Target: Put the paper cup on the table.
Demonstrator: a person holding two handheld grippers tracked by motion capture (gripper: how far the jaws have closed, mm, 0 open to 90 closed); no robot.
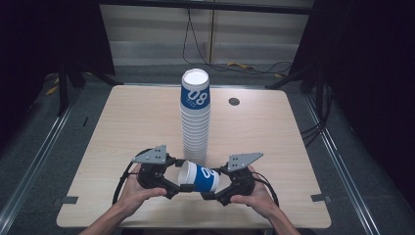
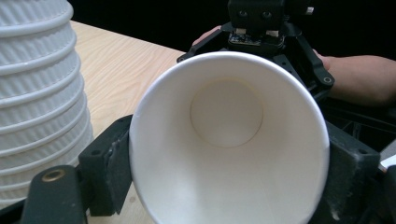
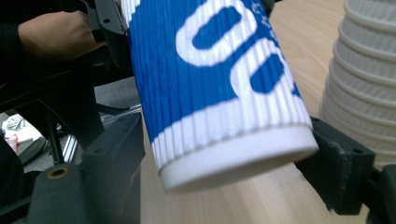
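A blue-and-white ribbed paper cup [image 1: 198, 177] marked "08" lies level above the table's near edge, its rim toward my left gripper [image 1: 175, 187] and its base toward my right gripper [image 1: 211, 192]. In the left gripper view, the cup's open mouth [image 2: 229, 140] sits between the two jaws of the left gripper [image 2: 229, 161], whose pads press on its rim. In the right gripper view, the cup's base [image 3: 219, 70] lies between the spread jaws of the right gripper [image 3: 229, 158], with a gap on the left side. A tall stack of upturned cups [image 1: 195, 117] stands just behind.
The wooden table [image 1: 122, 127] has a round cable hole [image 1: 234, 101] at the back right. Small metal brackets [image 1: 66, 199] sit at its near corners. The stack [image 2: 37, 93] [image 3: 364, 70] stands close beside both grippers. Cables lie on the floor behind the table.
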